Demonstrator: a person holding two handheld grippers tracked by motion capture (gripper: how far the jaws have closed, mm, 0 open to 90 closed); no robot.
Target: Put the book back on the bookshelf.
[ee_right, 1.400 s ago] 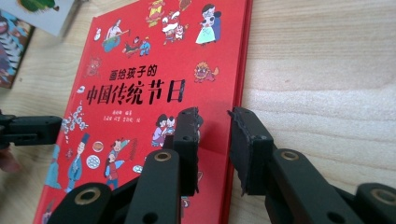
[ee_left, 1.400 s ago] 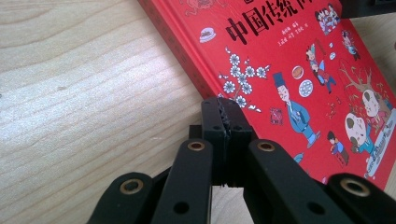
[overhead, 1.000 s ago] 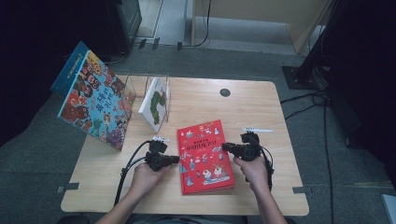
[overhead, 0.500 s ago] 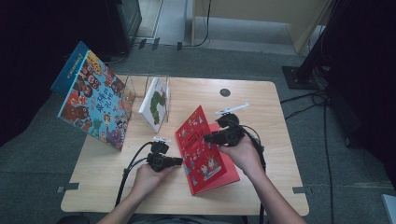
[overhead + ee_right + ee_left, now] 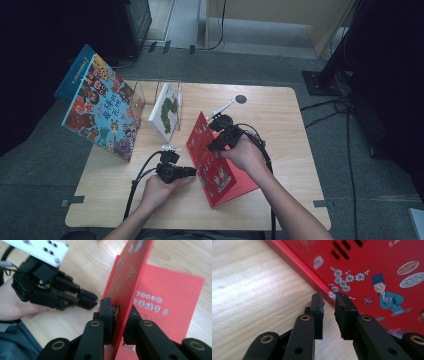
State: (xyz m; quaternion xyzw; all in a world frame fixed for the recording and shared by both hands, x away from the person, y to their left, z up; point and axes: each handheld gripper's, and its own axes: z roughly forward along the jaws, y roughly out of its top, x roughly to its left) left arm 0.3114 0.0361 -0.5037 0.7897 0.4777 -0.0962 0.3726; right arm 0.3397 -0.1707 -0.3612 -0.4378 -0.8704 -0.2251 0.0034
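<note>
Red book (image 5: 220, 165) cover lifted — pinched in right claw (image 5: 216, 137); left claw (image 5: 192, 172) slightly spread at spine, on desk (image 5: 280, 115).

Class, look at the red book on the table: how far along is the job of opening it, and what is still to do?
Done: the right gripper has clamped the front cover of the red book and raised it steeply, baring the first red page. In hand: the left gripper, jaws slightly apart, sits at the book's spine edge on the table, seemingly steadying it. Left: probably folding the cover fully over.
</note>
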